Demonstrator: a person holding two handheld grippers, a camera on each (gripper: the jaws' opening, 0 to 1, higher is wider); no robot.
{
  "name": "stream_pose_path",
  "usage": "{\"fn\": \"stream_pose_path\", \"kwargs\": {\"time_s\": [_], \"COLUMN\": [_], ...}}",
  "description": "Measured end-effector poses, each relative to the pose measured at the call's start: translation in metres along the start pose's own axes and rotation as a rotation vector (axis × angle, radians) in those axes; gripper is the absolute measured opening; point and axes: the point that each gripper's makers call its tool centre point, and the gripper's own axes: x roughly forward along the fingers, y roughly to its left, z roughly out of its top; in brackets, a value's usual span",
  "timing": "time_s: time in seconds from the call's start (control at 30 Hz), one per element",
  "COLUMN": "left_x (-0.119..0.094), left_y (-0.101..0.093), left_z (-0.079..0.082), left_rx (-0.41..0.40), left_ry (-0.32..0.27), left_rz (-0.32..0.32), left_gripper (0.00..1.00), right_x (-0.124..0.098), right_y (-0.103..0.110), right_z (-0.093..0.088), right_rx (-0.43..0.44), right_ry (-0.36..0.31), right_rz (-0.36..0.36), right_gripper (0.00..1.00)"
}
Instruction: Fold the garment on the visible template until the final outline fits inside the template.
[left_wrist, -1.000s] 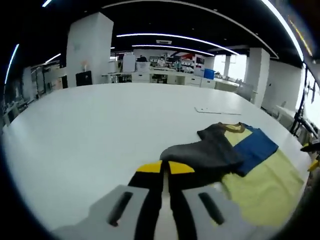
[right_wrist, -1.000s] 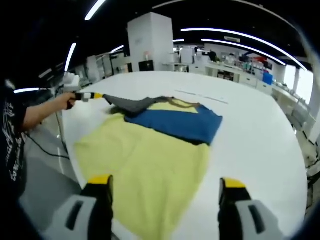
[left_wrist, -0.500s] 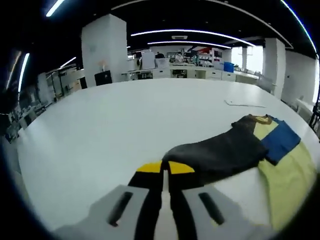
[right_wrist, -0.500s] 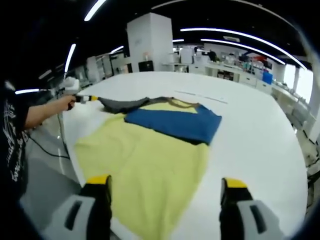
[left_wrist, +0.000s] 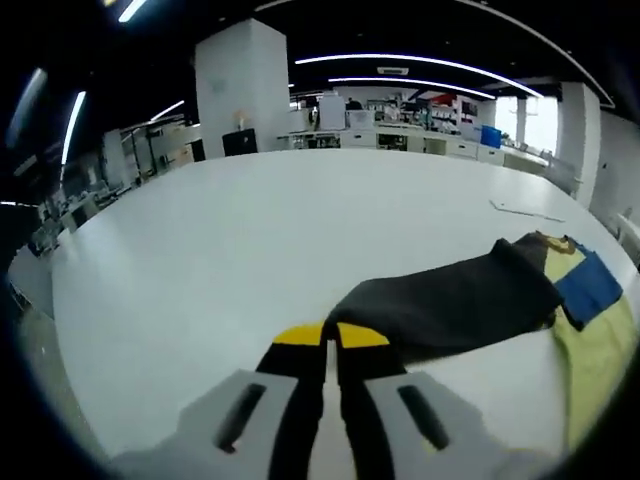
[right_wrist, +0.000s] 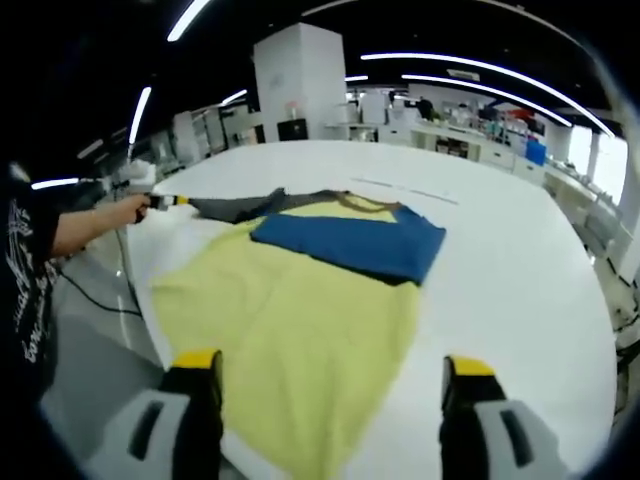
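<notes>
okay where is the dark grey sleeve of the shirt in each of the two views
Left gripper view: the dark grey sleeve runs from the shut left hand-held gripper at lower centre toward the right edge.
Right gripper view: the sleeve lies at upper left, stretched from the left hand-held gripper to the garment's collar.
Shared landmark: the blue panel next to the sleeve.

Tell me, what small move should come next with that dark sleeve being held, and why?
Probably carry the sleeve back over the yellow body and lay it down. The left gripper is shut on its cuff, with the sleeve stretched flat off to the side, and the right gripper hangs open over the hem.
</notes>
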Motion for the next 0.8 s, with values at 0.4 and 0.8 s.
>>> {"fn": "stream_pose_path", "kwargs": {"time_s": [0.4, 0.8], "left_x": [-0.002, -0.003], "left_y": [0.033, 0.034], "left_z": [-0.022, -0.026], "left_rx": [-0.067, -0.062], "left_ry": [0.040, 0.049], "left_rz": [0.094, 0.119], "left_gripper": [0.00, 0.15], "right_x": [0.000, 0.002], "right_y": [-0.001, -0.001], "right_z": [-0.005, -0.004], "right_rx": [0.012, 0.019], "right_ry": [0.012, 0.014], "right_rz": [-0.009, -0.006], "right_gripper": [0.91, 0.91]}}
